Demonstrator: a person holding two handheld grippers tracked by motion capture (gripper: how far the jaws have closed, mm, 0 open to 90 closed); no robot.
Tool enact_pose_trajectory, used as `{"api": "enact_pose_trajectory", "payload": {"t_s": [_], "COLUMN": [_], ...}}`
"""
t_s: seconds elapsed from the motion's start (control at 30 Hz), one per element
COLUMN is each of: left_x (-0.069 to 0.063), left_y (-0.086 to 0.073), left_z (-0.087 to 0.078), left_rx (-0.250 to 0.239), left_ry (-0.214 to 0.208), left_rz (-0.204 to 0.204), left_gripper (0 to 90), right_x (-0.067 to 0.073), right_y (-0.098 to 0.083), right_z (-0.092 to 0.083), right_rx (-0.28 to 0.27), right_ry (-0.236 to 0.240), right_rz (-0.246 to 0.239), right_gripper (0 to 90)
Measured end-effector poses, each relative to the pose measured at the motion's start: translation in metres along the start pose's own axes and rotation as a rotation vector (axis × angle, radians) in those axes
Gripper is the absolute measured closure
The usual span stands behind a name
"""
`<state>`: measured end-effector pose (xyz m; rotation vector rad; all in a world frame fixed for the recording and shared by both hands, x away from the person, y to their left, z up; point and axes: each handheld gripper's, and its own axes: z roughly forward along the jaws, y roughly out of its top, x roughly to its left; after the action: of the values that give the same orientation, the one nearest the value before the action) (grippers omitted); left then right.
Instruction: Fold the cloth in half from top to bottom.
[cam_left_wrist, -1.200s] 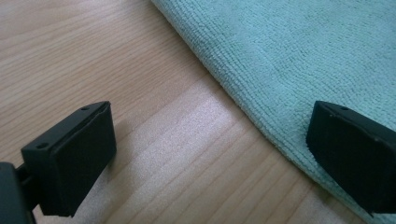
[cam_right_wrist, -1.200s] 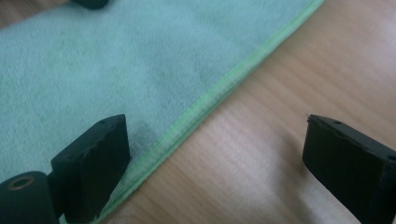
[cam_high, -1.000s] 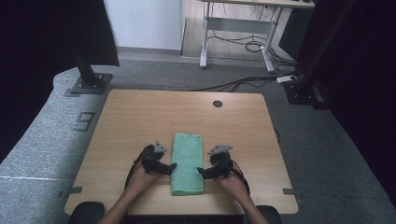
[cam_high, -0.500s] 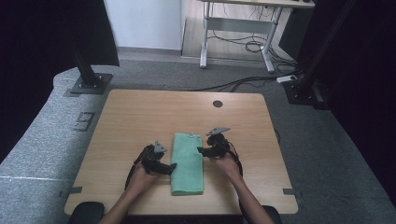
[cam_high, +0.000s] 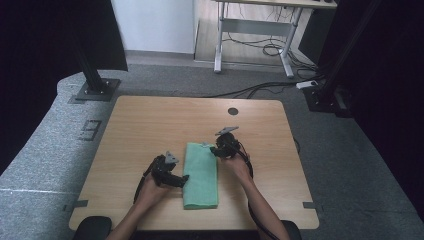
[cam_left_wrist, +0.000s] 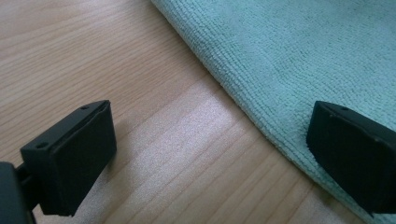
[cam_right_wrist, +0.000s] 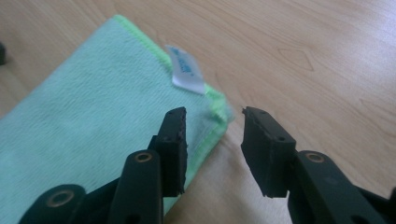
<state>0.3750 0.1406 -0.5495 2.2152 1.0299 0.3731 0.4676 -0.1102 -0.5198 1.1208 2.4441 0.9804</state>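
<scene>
A folded mint-green towel lies on a wooden table, near its front edge, long axis running from the person toward the far side. A small white label is sewn at its far right corner; the blue print on it is too blurred to read. The right gripper sits at that corner, its jaws partly apart and just been closing, straddling the corner without pressing it. The left gripper rests at the towel's left edge, jaws spread wide over the edge, holding nothing.
</scene>
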Motion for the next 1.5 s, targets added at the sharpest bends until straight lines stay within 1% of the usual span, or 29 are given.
{"api": "enact_pose_trajectory", "payload": {"t_s": [0.1,0.2,0.23,0.3,0.33,0.4,0.43,0.53,0.57,0.6,0.63,0.67,0.7,0.73,0.83,0.93,1.0,1.1,1.2,1.27,1.3,1.33,1.5], "left_x": [0.0,0.0,0.0,0.0,0.0,0.0,0.0,0.0,0.0,0.0,0.0,0.0,0.0,0.0,0.0,0.0,0.0,0.0,0.0,0.0,0.0,0.0,0.0], "left_y": [0.0,0.0,0.0,0.0,0.0,0.0,0.0,0.0,0.0,0.0,0.0,0.0,0.0,0.0,0.0,0.0,0.0,0.0,0.0,0.0,0.0,0.0,0.0], "left_z": [0.0,0.0,0.0,0.0,0.0,0.0,0.0,0.0,0.0,0.0,0.0,0.0,0.0,0.0,0.0,0.0,0.0,0.0,0.0,0.0,0.0,0.0,0.0], "left_rx": [0.0,0.003,0.002,-0.001,0.001,0.002,0.002,0.003,0.003,0.003,0.003,0.003,0.003,0.003,0.002,-0.001,-0.001,0.002,0.002,0.001,0.001,0.001,0.002], "left_ry": [0.0,0.0,0.0,0.0,0.0,0.0,0.0,0.0,0.0,0.0,0.0,0.0,0.0,0.0,-0.001,-0.001,-0.001,0.0,0.0,0.0,0.001,0.0,0.002], "left_rz": [0.0,0.003,0.001,-0.003,0.0,0.002,0.002,0.002,0.003,0.003,0.003,0.003,0.002,0.003,0.001,-0.002,-0.002,0.002,0.001,0.001,0.002,0.0,0.0], "left_gripper": [1.6,1.6,1.6,1.6,1.6,1.6,1.6,1.6,1.6,1.6,1.6,1.6,1.6,1.6,1.6,1.6,1.6,1.6,1.6,1.6,1.6,1.6,1.6], "right_x": [-0.002,-0.003,-0.003,-0.004,-0.004,-0.004,-0.006,-0.007,-0.007,-0.007,-0.005,-0.005,-0.004,-0.002,0.0,0.003,0.004,0.004,0.005,0.007,0.009,0.009,0.015], "right_y": [0.002,0.004,0.004,0.004,0.004,0.003,0.002,0.002,0.002,0.002,0.003,0.003,0.003,0.004,0.006,0.007,0.007,0.009,0.013,0.015,0.016,0.016,0.017], "right_z": [0.004,0.011,0.014,0.022,0.022,0.026,0.027,0.027,0.027,0.026,0.026,0.026,0.026,0.025,0.026,0.025,0.024,0.016,0.007,-0.002,-0.01,-0.01,-0.026], "right_rx": [0.003,0.015,0.021,0.031,0.031,0.032,0.026,0.024,0.024,0.024,0.029,0.029,0.033,0.041,0.051,0.058,0.052,0.034,0.005,-0.012,-0.027,-0.027,-0.055], "right_ry": [0.002,0.005,0.002,-0.002,-0.002,0.006,0.013,0.018,0.019,0.028,0.057,0.057,0.07,0.074,0.081,0.06,0.053,0.058,0.07,0.073,0.079,0.079,0.093], "right_rz": [0.007,-0.002,-0.006,-0.018,-0.018,-0.014,-0.005,-0.01,-0.012,-0.015,-0.034,-0.034,-0.032,-0.029,-0.034,-0.042,-0.043,-0.037,-0.042,-0.062,-0.081,-0.081,-0.117], "right_gripper": [61.9,60.8,59.0,51.9,51.9,47.9,45.8,45.7,47.0,51.4,64.6,64.6,70.6,74.2,81.6,84.2,84.8,84.9,84.9,84.9,84.9,84.9,84.8]}}
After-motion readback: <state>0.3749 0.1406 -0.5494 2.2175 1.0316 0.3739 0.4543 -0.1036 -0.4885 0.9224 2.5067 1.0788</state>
